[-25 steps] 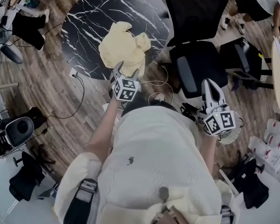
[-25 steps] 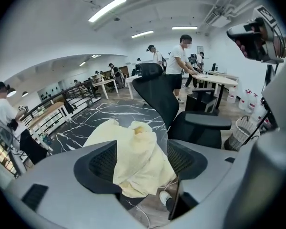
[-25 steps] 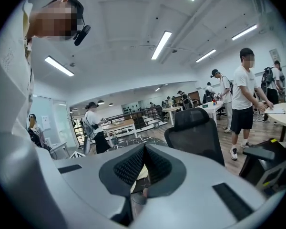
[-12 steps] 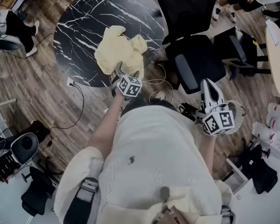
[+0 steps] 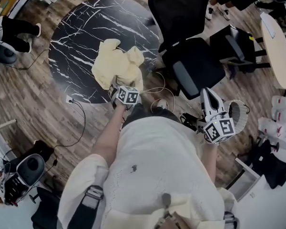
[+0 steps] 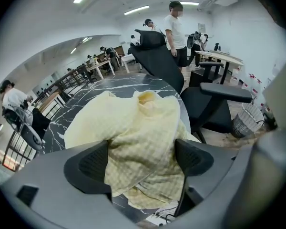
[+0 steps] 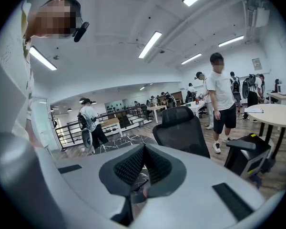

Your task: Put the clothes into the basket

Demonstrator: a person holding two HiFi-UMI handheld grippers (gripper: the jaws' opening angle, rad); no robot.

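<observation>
A pale yellow garment [image 5: 115, 65] lies crumpled on the near edge of a round black marble table [image 5: 81, 42]. My left gripper [image 5: 122, 83] points down at its near edge. In the left gripper view the jaws of my left gripper [image 6: 143, 157] are opening wide, with a fold of the yellow garment [image 6: 133, 128] hanging between the pads; they do not press on it. My right gripper [image 5: 207, 94] is held at the right, shut, and in the right gripper view the right gripper [image 7: 144, 152] has nothing between its pads. A wire mesh basket [image 5: 239, 114] shows just right of it.
A black office chair [image 5: 193, 68] stands between the marble table and the basket. White cables [image 5: 158, 90] trail on the wooden floor by the table's edge. A black case [image 5: 238, 44] and a light round table [image 5: 276, 46] are at the right, with people standing beyond.
My left gripper has sunk toward the garment's near edge and its jaws have spread wider. The right gripper has stayed where it was.
</observation>
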